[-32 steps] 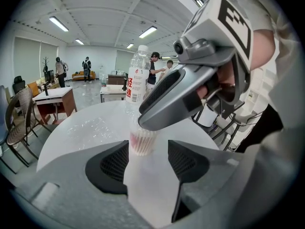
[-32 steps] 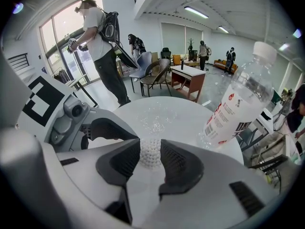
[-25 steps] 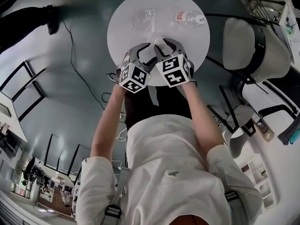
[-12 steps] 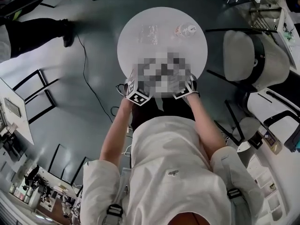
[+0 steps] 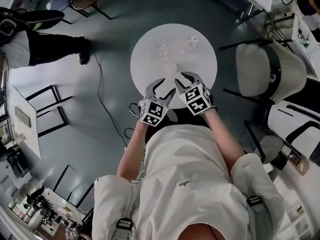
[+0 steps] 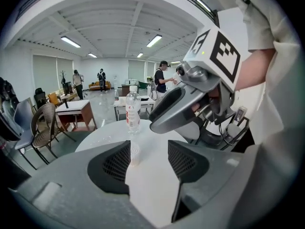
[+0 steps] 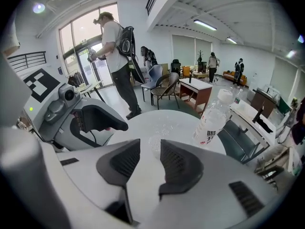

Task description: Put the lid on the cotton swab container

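Both claws are hanging empty above the near edge of the counter. The left claw is gaping wide. The right claw is standing open on a narrower gap, its jaws having just been closing a little with nothing between them. A second ago the two were crowding low around a small pale thing near that edge; now they are lifting up and back, and the counter is looking smaller under the head camera. My reading is that the placing is over and the hands are withdrawing, though whether the lid is truly seated is too small to tell.

Beyond the claws, the cotton swab container is standing alone about the middle of the counter, well apart from both. Past it, toward the far edge, a crumpled clear piece is lying, and a water bottle is sitting toward the far right edge.

The head view is giving only a pale dot for the container. The left gripper view is showing its clear ribbed wall upright, beside the inner edge of one pad, and the bottle standing upright with its label. Only the right gripper view is catching a person with a backpack standing beyond the counter.
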